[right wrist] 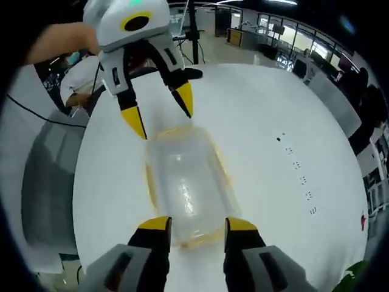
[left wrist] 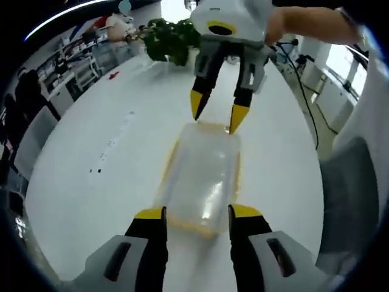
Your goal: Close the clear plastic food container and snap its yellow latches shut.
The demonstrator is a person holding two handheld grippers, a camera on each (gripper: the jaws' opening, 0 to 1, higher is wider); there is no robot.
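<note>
The container [left wrist: 203, 179] lies on the white table [left wrist: 91, 152], lengthwise between the two grippers, its clear lid already seated on top. Yellow trim shows along its edges; whether any latch is snapped down cannot be told.

In the left gripper view, the left gripper [left wrist: 196, 213] sits at 6 o'clock with its jaws apart, tips at the container's near short end, holding nothing. The right gripper [left wrist: 217, 117] comes in from 12 o'clock, jaws likewise apart, tips at the far short end. The right gripper view confirms this from the other end: the right gripper [right wrist: 197, 224] at 6 o'clock, the left gripper [right wrist: 160, 117] at 12 o'clock, the container [right wrist: 185, 185] between them.

Judgement: the grippers face each other across the container so each end is braced while the other is pressed; this placement suits working the end latches. Contact between tips and latches is not clear.

A plant [left wrist: 170, 39] stands well beyond, at 12 o'clock in the left gripper view.
</note>
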